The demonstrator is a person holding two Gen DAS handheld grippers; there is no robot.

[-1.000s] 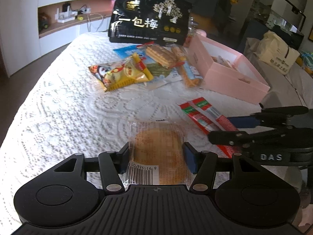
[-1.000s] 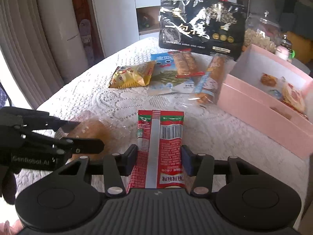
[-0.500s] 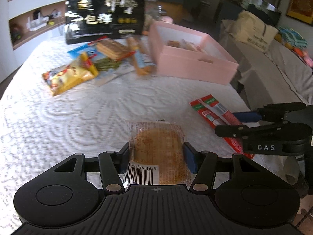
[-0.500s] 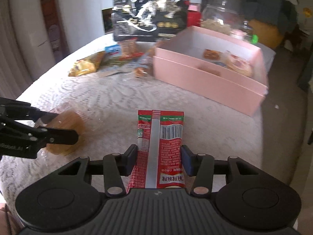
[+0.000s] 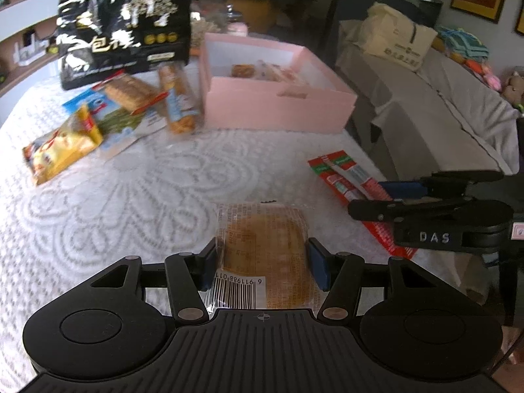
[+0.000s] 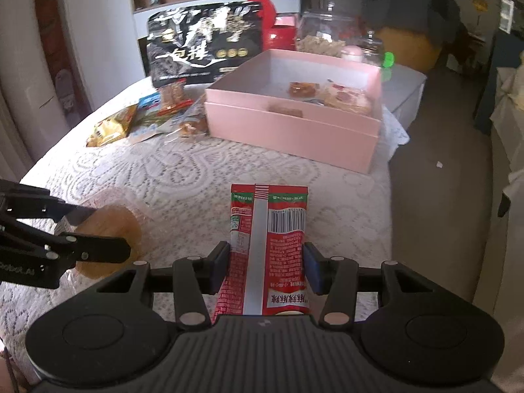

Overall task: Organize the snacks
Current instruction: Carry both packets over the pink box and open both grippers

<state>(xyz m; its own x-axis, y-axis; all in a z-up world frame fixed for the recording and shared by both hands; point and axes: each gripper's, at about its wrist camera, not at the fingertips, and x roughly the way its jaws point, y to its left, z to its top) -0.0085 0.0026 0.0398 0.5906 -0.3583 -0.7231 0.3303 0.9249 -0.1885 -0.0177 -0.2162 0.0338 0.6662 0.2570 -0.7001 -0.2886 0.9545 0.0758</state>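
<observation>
Both tongs are gripping snacks: left tongs (image 5: 262, 263) the clear-wrapped golden pastry (image 5: 263, 245), right tongs (image 6: 266, 268) the long red sachet (image 6: 268, 249), pointing lengthwise toward the open pink cardboard box (image 6: 291, 131), upper-centre, nearer the right.

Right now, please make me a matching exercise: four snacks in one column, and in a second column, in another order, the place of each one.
Things
1. red sausage pack
2. clear-wrapped round cake
3. yellow chip bag
4. big black bag

Places
A. flat on the lace cloth, left of the pink box
B. between the right tongs
C. upright at the far side of the table
D. between the left tongs

Pairs: 1-B, 2-D, 3-A, 4-C
</observation>
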